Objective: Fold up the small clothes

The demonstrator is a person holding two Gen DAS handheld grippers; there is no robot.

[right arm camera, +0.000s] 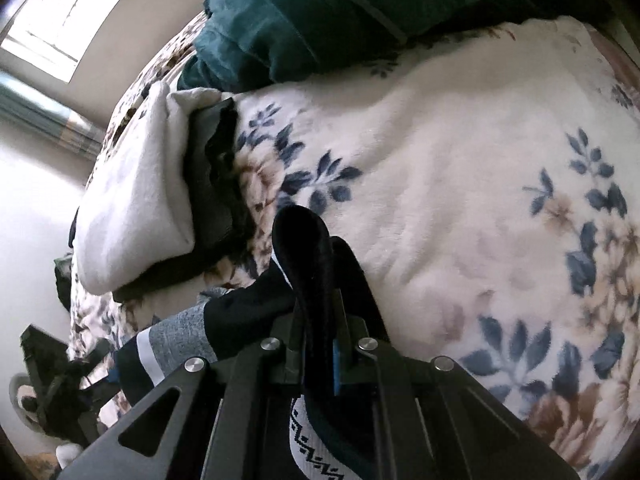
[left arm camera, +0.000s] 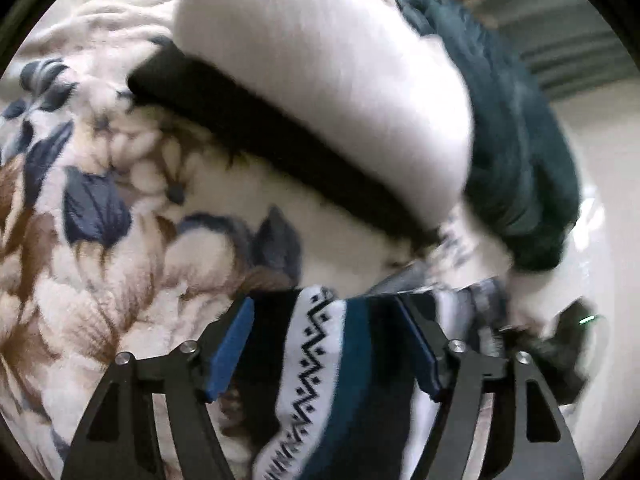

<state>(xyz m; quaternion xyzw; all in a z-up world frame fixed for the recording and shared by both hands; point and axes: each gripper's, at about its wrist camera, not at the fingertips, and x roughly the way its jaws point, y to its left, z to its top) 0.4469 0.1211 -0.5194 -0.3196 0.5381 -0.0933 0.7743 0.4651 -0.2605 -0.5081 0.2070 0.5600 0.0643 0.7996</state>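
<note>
Patterned sock (left arm camera: 316,380), banded black, white and teal with a zigzag trim, is hanging between the left gripper (left arm camera: 328,344) fingers, which are standing spread wide with the fabric passing loosely through the gap; whether they are pinching it I cannot tell. Floral blanket (left arm camera: 100,240) is covering the bed beneath. Folded white garment (left arm camera: 320,80) is resting on a black one, teal cloth just beyond. Right gripper (right arm camera: 320,336) fingers are clamping tight on the sock's dark end (right arm camera: 304,248), raised above the blanket.
</note>
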